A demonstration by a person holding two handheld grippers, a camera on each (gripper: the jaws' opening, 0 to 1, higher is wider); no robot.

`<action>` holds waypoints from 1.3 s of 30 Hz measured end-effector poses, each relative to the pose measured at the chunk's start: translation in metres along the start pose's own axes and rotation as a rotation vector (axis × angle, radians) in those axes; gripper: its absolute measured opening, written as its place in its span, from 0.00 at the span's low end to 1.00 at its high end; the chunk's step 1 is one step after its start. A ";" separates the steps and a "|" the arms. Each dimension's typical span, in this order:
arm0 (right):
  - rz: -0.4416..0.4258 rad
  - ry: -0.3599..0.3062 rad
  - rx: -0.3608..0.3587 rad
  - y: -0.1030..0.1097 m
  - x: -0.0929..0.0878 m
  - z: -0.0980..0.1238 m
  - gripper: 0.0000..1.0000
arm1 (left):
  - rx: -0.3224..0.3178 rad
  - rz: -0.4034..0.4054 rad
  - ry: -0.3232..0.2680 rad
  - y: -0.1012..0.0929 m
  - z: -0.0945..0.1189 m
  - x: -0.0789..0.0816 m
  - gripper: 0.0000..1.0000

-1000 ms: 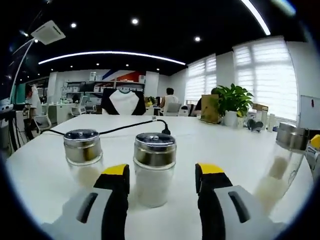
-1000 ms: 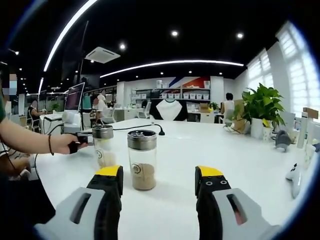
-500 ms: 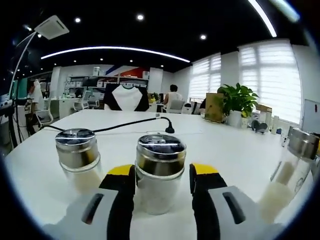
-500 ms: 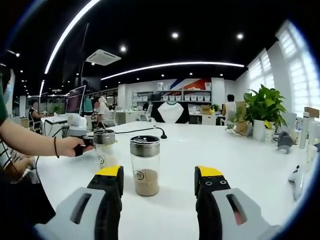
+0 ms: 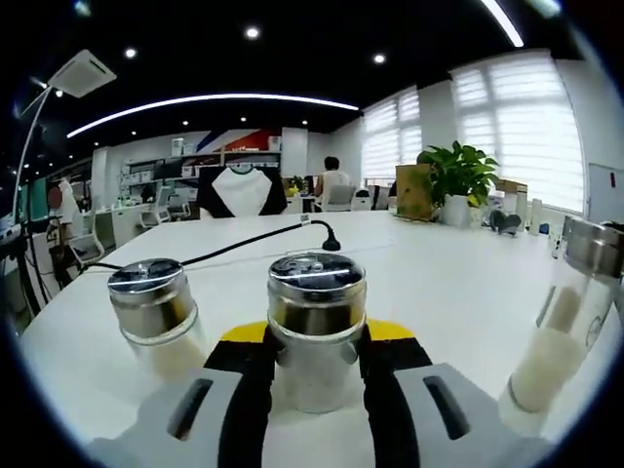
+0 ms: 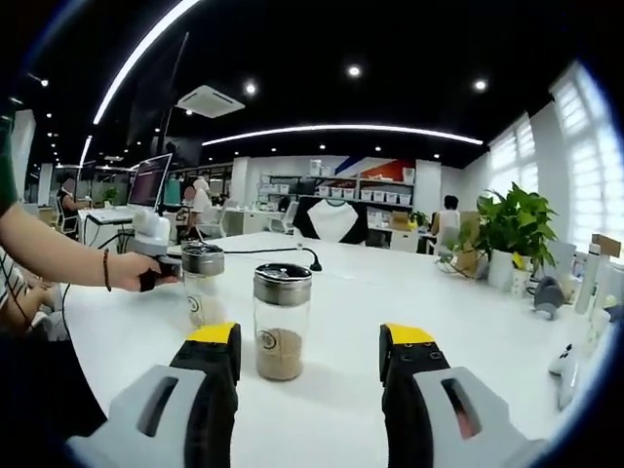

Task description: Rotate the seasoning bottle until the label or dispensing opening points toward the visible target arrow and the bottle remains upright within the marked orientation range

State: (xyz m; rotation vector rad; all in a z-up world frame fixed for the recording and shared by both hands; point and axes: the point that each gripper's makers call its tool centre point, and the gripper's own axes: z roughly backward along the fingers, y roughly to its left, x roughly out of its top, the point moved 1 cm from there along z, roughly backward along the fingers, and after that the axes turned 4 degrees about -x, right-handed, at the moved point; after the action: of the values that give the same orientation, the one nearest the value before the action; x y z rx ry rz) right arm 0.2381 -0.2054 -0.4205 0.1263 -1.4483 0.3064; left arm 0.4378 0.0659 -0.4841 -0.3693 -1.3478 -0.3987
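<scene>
Two yellow-tipped fingers of the left gripper [image 5: 314,336] pinch the clear steel-capped seasoning bottle [image 5: 316,327]; twisting could topple it. Right gripper [image 6: 307,346] gapes empty.

White table [image 5: 458,283]: three steel-capped seasoning bottles [image 5: 316,327] upright, black cable [image 5: 255,244], potted plant [image 5: 456,185] far edge.

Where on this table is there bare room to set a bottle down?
Free: the table right of the brown-filled bottle, up to the plant. Crowded: the left gripper clamps the middle bottle, another bottle close left.
</scene>
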 end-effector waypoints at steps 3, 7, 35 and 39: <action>0.005 0.003 -0.001 0.000 -0.001 0.000 0.57 | 0.002 0.000 -0.001 0.000 0.001 0.000 0.36; 0.003 0.009 0.004 0.000 -0.003 -0.001 0.58 | 0.002 0.002 -0.008 0.001 0.001 -0.001 0.36; 0.006 0.036 0.020 0.005 -0.013 -0.006 0.60 | -0.072 -0.015 -0.021 -0.035 0.053 -0.014 0.36; 0.005 0.037 0.018 0.005 -0.014 -0.005 0.60 | -0.075 -0.016 -0.027 -0.040 0.064 -0.017 0.36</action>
State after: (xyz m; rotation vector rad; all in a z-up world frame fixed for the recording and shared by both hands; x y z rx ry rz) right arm 0.2404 -0.2008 -0.4352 0.1312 -1.4095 0.3242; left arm 0.3603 0.0621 -0.4877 -0.4281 -1.3657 -0.4596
